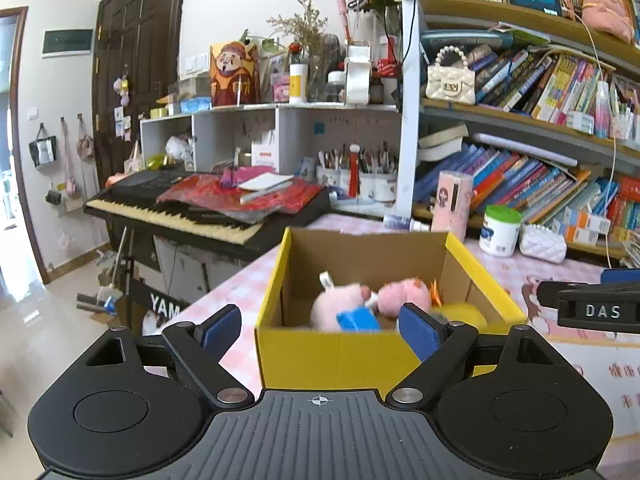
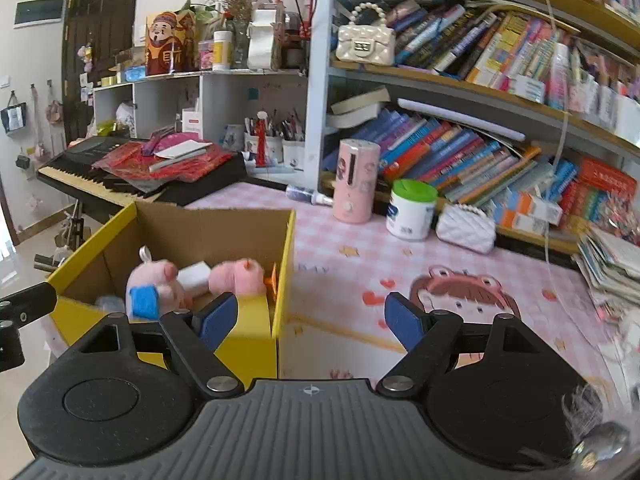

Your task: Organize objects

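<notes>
Left wrist view: left tool (image 1: 320, 330) jaws apart, empty, before yellow box (image 1: 340, 354) on pink checked worktop (image 1: 240, 276); plush pigs (image 1: 340, 304) inside (slightly blurred). Right tool (image 2: 306, 322) likewise apart, empty.

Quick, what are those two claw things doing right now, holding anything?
Left gripper: open, holding nothing.
Right gripper: open, holding nothing.

Both wrist cameras sit close above the table (image 2: 360, 240), angled slightly downward toward the bookshelf (image 1: 520, 128); the left view faces the yellow box (image 1: 340, 352) head-on, the right from beside it.
</notes>
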